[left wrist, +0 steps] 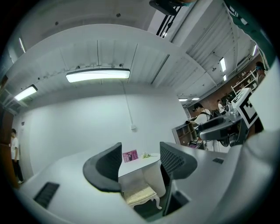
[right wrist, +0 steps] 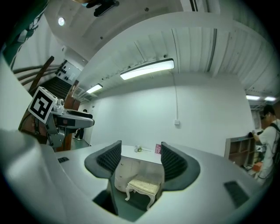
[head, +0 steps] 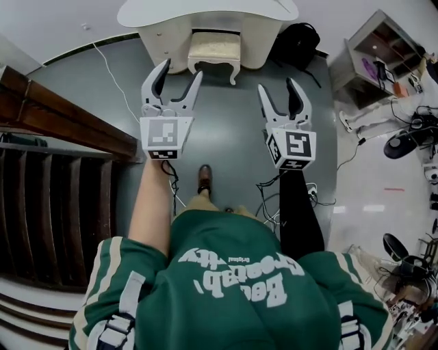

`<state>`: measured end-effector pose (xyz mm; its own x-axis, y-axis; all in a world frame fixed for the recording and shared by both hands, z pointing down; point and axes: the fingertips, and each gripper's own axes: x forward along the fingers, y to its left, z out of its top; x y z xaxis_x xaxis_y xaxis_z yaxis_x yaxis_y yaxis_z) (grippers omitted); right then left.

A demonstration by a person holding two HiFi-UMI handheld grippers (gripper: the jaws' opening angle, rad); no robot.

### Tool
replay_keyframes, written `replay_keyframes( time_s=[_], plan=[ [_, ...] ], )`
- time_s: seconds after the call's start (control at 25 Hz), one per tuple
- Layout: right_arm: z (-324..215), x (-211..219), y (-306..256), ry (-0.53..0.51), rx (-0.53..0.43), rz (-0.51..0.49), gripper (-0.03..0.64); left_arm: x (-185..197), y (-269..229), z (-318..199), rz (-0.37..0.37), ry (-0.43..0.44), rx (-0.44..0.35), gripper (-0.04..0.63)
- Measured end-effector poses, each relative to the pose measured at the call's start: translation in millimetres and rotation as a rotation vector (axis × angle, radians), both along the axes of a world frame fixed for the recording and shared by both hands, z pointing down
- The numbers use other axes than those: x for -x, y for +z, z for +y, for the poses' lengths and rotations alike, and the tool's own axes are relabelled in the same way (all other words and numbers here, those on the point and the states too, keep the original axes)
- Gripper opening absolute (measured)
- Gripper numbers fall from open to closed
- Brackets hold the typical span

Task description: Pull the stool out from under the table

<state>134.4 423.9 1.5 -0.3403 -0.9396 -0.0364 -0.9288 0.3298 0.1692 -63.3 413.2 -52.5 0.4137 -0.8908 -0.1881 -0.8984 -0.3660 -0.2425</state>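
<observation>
Left gripper (head: 182,68) and right gripper (head: 279,84) gape toward stool (head: 214,48) set crosswise under table (head: 205,10).

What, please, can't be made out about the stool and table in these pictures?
- Stool rear legs: head view, hidden under the table.
- Table's far edge: head view, cut off by the frame's top.
- Pink card print: both gripper views, too small.
- Item beside the card: too small to identify.

Head view steeply down; both gripper views face stool (head: 214,49) from afar.
</observation>
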Motion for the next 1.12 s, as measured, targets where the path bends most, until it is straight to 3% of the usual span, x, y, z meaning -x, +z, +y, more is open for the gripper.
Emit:
replay_keyframes(
  time_s=[0.56, 0.96, 1.12],
  plan=[
    [-127, 39, -2, 0.054, 0.021, 0.036, 0.293, 26, 3, -140, 0.017, 0.108, 0.028, 0.285],
    [-184, 64, 9, 0.061, 0.028, 0.028, 0.288, 47, 1, -198, 0.060, 0.126, 0.017, 0.285],
    [-203, 58, 18, 0.071, 0.050, 0.033, 0.288, 51, 0, -219, 0.082, 0.103, 0.056, 0.285]
  ],
)
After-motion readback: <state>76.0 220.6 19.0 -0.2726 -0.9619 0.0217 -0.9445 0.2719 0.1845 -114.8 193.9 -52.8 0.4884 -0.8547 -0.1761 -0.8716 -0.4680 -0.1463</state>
